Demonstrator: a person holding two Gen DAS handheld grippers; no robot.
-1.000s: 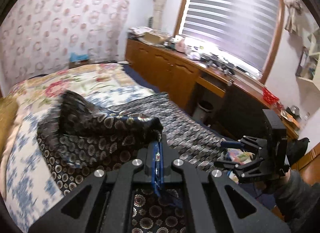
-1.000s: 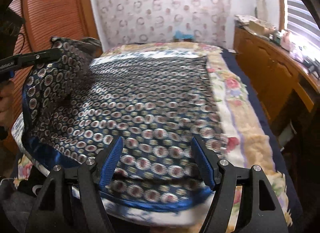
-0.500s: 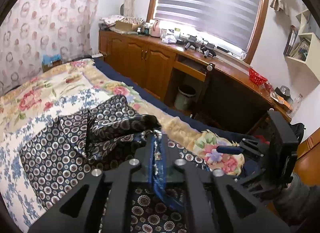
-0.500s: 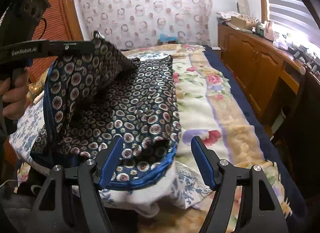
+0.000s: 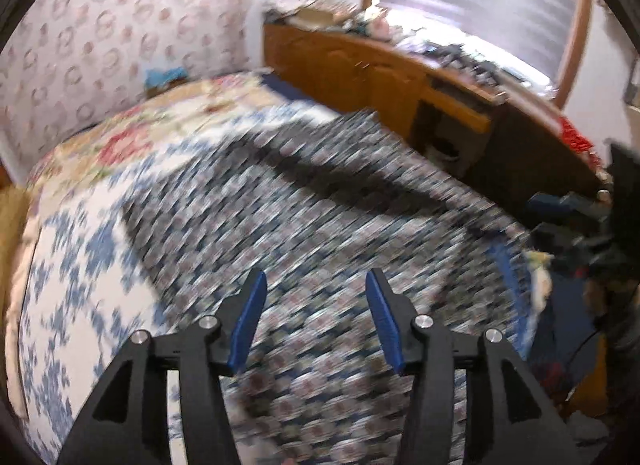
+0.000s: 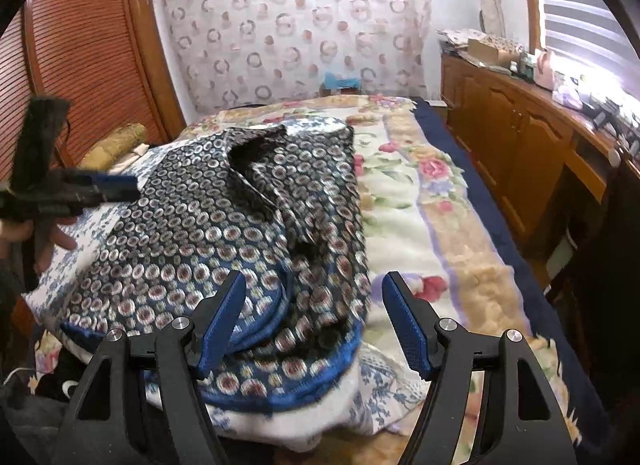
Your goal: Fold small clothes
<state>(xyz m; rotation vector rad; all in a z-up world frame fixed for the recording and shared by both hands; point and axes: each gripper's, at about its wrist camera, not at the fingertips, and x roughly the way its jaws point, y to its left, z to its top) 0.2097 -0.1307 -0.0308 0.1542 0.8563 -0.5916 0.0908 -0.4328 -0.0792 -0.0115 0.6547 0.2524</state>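
Note:
A dark blue garment with a ring pattern and blue trim (image 6: 240, 233) lies folded over on the bed, with a raised crease down its middle; it is blurred in the left wrist view (image 5: 320, 233). My left gripper (image 5: 316, 305) is open and empty above the cloth; it also shows at the left of the right wrist view (image 6: 116, 185). My right gripper (image 6: 314, 317) is open and empty over the garment's near blue hem; it also shows at the right edge of the left wrist view (image 5: 560, 201).
The bed carries a floral blanket (image 6: 420, 201) and a white and blue sheet (image 5: 72, 265). A wooden cabinet run (image 6: 520, 125) with clutter stands under the window on the right. A wooden louvred wardrobe (image 6: 80, 65) stands on the left.
My left gripper has let go of the garment and opened. The lifted cloth has dropped onto the bed, folded over. My right gripper has stayed open.

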